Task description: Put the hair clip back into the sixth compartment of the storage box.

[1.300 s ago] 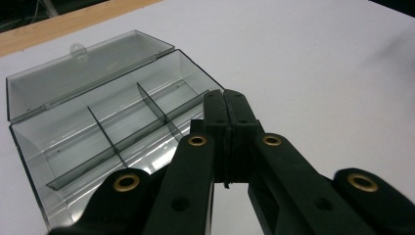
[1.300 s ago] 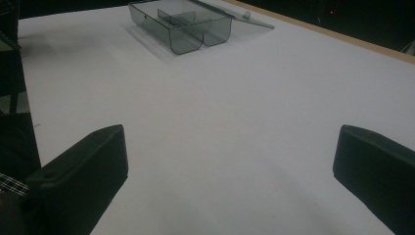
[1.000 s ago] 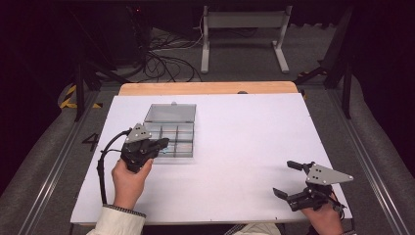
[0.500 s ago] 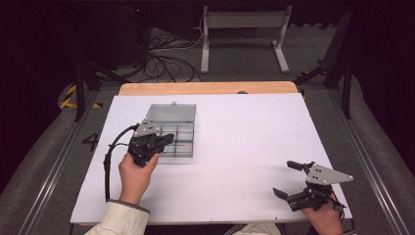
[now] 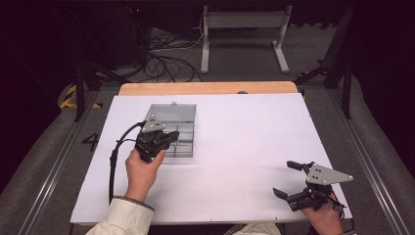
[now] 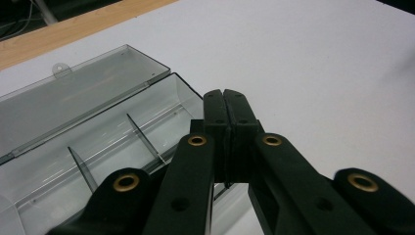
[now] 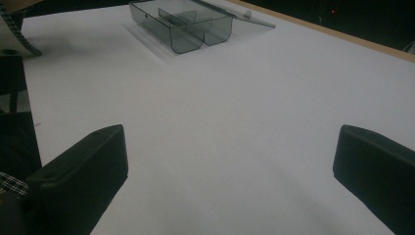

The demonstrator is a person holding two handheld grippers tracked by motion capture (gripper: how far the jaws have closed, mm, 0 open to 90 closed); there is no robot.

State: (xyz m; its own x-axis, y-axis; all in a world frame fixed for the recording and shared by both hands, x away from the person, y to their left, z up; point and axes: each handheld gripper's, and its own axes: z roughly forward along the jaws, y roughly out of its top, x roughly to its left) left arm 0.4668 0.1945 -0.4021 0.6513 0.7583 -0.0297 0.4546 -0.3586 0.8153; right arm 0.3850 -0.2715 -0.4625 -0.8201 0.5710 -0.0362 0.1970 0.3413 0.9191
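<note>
Nearest, the right gripper [image 5: 292,180] sits at the table's [image 5: 254,137] front right corner, jaws spread wide over bare white top. Further in on the left, the left gripper [image 5: 169,138], jaws pressed together, hovers at the near wall of the clear compartment box [image 5: 182,117]; possibly touching it. Lid lies open behind

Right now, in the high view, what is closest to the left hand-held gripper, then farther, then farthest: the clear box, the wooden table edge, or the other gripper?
1. Clear compartment box: right under the left hand-held gripper, on the table's left.
2. Wooden table edge: along the far side, beyond the box.
3. Right hand-held gripper: at the near right corner, jaws open.
</note>
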